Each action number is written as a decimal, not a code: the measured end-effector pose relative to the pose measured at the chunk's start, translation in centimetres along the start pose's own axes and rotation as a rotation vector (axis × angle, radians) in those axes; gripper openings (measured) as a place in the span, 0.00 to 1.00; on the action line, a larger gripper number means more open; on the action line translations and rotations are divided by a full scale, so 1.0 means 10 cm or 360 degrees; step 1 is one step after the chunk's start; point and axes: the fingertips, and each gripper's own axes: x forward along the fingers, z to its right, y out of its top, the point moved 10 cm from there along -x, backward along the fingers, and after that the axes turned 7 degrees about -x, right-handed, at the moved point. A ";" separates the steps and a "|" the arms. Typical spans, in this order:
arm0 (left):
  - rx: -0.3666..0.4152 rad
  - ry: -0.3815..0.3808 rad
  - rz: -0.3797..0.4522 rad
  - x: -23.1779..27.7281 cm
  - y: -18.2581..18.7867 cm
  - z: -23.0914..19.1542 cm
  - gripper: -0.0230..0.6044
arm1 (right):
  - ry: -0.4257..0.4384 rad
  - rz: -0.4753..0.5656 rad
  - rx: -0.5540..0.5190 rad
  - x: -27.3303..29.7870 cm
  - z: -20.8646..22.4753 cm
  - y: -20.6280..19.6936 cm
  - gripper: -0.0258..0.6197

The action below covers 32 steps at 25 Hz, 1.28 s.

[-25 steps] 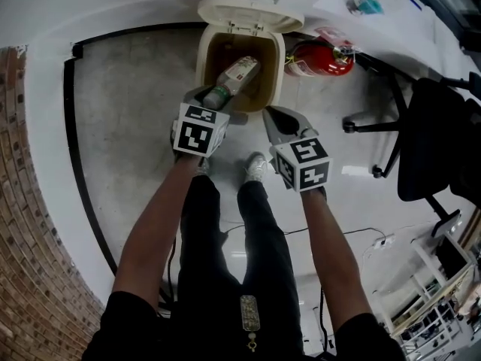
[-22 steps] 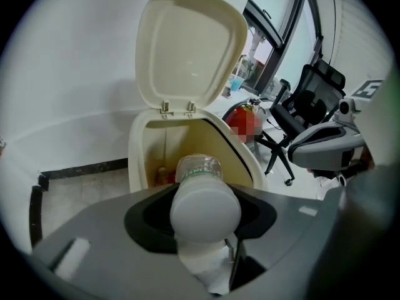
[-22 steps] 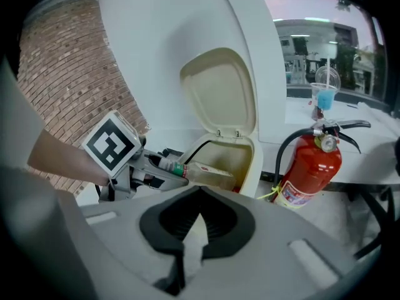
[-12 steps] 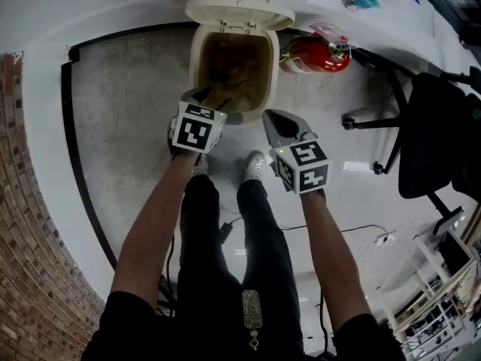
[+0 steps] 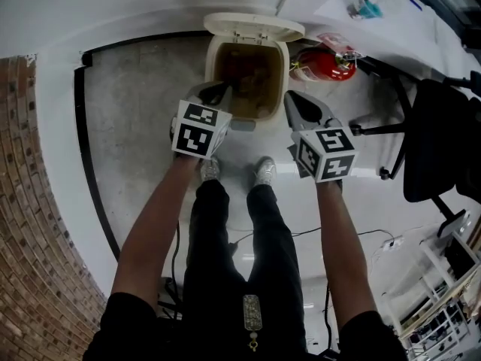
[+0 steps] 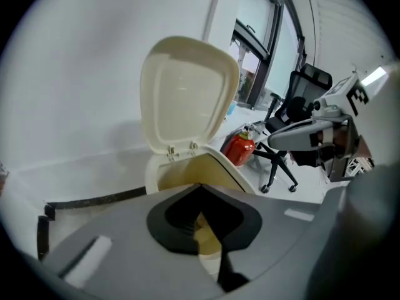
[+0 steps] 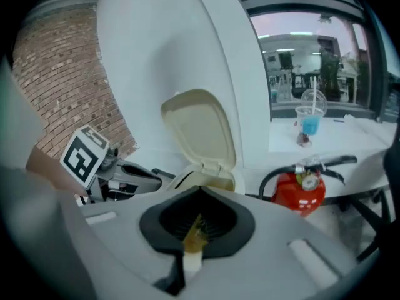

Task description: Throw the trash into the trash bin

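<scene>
The cream trash bin (image 5: 216, 55) stands on the floor against the wall with its lid (image 5: 254, 27) flipped up. Its inside is dim brown, and I cannot make out single pieces of trash. My left gripper (image 5: 219, 92) hangs over the bin's near left rim, jaws shut and empty. In the left gripper view the left gripper (image 6: 200, 187) points at the bin (image 6: 164, 172) and lid (image 6: 187, 92). My right gripper (image 5: 297, 101) hovers just right of the bin, jaws together with nothing held. The right gripper (image 7: 199, 191) faces the bin (image 7: 219, 180).
A red fire extinguisher (image 5: 323, 64) lies right of the bin. A black office chair (image 5: 436, 141) stands at the right, and a brick wall (image 5: 30, 224) at the left. A white counter (image 5: 376, 17) carries a blue cup (image 5: 366, 6). My shoes (image 5: 263, 170) are just before the bin.
One second ago my left gripper held a bottle over the bin. The bottle dropped in and the left jaws closed empty. Both grippers lifted, and the right one shifted to the right.
</scene>
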 end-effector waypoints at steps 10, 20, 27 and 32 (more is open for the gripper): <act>-0.0043 0.0099 0.0306 -0.52 0.83 -0.50 0.05 | -0.0155 0.0270 -0.0039 -0.04 0.35 1.07 0.04; 0.0088 -0.0057 0.0400 -0.62 1.62 -0.53 0.04 | -0.0043 0.0290 0.0033 0.14 0.43 1.58 0.04; 0.0130 -0.0167 0.0204 -0.54 1.48 -0.46 0.04 | 0.0104 0.0079 -0.0032 0.24 0.31 1.39 0.04; 0.0105 -0.0204 0.0127 -0.54 1.16 -0.36 0.04 | 0.0177 -0.0024 -0.0034 0.21 0.12 1.07 0.04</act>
